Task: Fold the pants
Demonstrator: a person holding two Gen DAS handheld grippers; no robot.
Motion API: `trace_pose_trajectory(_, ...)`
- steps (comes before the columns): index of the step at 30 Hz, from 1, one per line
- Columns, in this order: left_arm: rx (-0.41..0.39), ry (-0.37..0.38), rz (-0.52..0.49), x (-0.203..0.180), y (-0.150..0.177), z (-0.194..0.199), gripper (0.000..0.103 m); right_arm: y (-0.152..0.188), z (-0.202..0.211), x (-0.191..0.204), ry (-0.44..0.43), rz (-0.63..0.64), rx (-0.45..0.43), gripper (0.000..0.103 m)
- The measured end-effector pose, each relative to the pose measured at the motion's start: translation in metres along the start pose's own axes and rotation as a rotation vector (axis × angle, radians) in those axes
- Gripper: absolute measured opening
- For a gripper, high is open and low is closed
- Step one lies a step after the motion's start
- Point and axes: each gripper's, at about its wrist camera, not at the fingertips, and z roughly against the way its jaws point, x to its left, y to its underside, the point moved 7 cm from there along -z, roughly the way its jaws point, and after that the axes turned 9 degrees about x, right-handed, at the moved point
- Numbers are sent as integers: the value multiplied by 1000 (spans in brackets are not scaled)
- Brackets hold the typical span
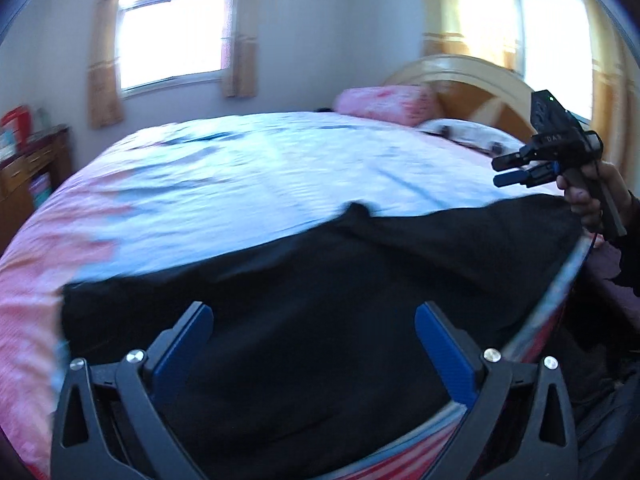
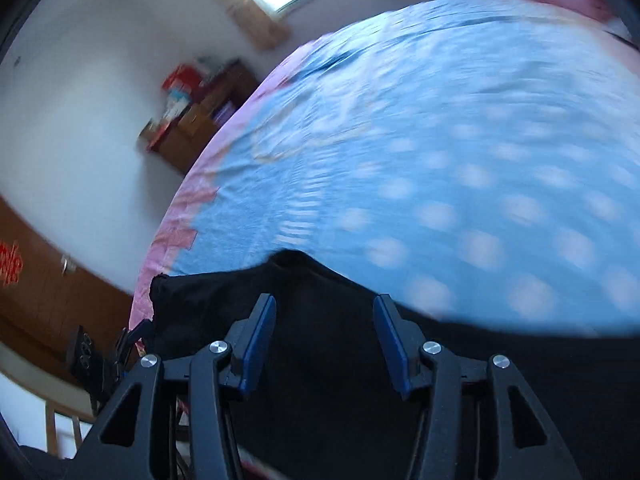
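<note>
Both pairs of fingers (image 1: 314,350) (image 2: 325,344) (spread, grasping nothing) hover above black pants (image 1: 304,280) on bed (image 1: 248,168).

Beyond the black pants (image 1: 304,304), the bed (image 1: 248,168) lies open to the pink pillow (image 1: 384,102) and wooden headboard (image 1: 472,92).

The right gripper (image 2: 325,340) is hanging over the black pants (image 2: 320,380), its blue-padded jaws standing apart with nothing between them. The pants are lying along the near edge of the bed (image 2: 440,140), whose blue spotted cover with a pink border is showing blurred, and a wooden cabinet (image 2: 196,120) is standing against the white wall beyond
</note>
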Motion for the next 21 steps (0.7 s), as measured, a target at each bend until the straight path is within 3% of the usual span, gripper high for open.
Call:
trace_pose_trajectory(6,34,231,-152,-115,-27,-37,103,79,138,-99,133,-241,-227,53)
trace_pose_trajectory(10,69,345,-242,-185,-38,-65,103,124,202,-162,204,-446,-342,53)
trace_pose_trajectory(12,81,393,-283,-214,-42,-75,103,138,223,-186,238,-518,-378,53)
trace_pose_trajectory(14,83,417,-314,-235,-47,-83,103,146,234,-204,218,-574,-404,53)
trace_pose_trajectory(21,193,460,-279,-254,-54,-125,100,149,230,-259,166,-749,-467,53)
